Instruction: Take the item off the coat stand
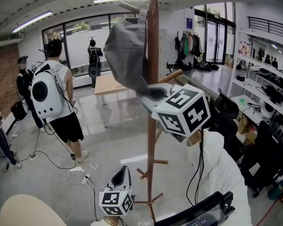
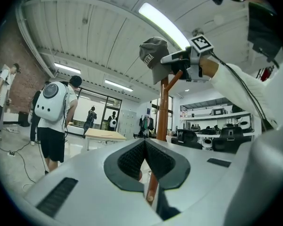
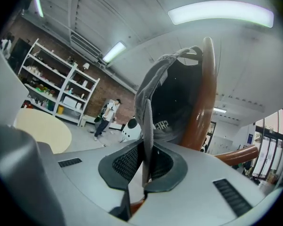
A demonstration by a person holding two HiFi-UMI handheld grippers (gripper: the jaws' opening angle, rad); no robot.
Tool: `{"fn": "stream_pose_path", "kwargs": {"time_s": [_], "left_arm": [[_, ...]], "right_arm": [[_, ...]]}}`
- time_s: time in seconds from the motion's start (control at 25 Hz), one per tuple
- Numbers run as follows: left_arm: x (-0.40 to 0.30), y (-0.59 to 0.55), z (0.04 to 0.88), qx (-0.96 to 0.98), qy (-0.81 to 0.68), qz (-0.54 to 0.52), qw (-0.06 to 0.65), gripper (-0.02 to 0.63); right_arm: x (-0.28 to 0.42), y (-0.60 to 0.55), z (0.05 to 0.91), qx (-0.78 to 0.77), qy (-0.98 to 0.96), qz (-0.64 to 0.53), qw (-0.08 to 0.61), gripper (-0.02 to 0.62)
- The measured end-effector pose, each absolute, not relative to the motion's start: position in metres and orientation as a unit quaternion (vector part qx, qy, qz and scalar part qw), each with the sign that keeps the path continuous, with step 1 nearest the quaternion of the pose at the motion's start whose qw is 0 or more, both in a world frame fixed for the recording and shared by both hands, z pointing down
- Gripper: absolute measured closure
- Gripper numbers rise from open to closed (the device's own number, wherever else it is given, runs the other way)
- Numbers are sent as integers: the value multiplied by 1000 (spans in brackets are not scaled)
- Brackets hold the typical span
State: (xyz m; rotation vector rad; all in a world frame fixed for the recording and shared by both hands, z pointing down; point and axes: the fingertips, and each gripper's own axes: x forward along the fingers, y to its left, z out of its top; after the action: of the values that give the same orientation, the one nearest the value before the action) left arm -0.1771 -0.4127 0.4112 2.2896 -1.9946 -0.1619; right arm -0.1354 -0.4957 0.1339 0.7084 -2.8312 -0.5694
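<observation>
Head view: where's the grey cap (image 1: 127,55)?

> At 12 o'clock, hung on the top of the wooden coat stand (image 1: 153,126) and draped to the pole's left. The right gripper (image 1: 152,94) is at its lower edge, but the marker cube (image 1: 184,111) covers most of the pinch.

Right gripper view any clearer?

> Yes. The cap's edge runs straight down between the pads (image 3: 129,161), and both press on the fabric. Narrow gap, clamped on the cap. The pole sits just behind at 1 o'clock. There's lettering on the cap, unreadable.

Arm pose?

> White sleeve (image 1: 221,173) rises from 5 o'clock, with the gripper raised and angled up-left into the stand. Left gripper view shows it side-on, which the others don't: the gripper is level, nose at the cap's lower edge, 12 o'clock.

Left gripper (image 1: 121,175)?

> Low at 6 o'clock, tips pointing up, well apart from the cap. Jaws together, nothing between them.
</observation>
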Motion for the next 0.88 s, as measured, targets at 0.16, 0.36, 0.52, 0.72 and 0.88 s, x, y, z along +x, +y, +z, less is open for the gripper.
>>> {"fn": "stream_pose_path", "kwargs": {"time_s": [0.16,0.36,0.52,0.72,0.88], "left_arm": [[-178,-412,412,750,-658,-51,49,606],[-187,-411,407,743,-665,-51,43,606],[-200,-404,406,731,-680,-53,39,606],[-224,-397,396,715,-695,-65,31,606],[-232,-393,393,709,-702,-69,31,606]], "right_arm": [[-134,-490,115,235,-944,-223,57,572],[-150,-480,86,227,-936,-266,45,572],[-174,-471,67,207,-937,-278,38,572],[-203,-449,67,168,-943,-287,17,572],[-217,-433,88,135,-952,-273,19,573]]}}
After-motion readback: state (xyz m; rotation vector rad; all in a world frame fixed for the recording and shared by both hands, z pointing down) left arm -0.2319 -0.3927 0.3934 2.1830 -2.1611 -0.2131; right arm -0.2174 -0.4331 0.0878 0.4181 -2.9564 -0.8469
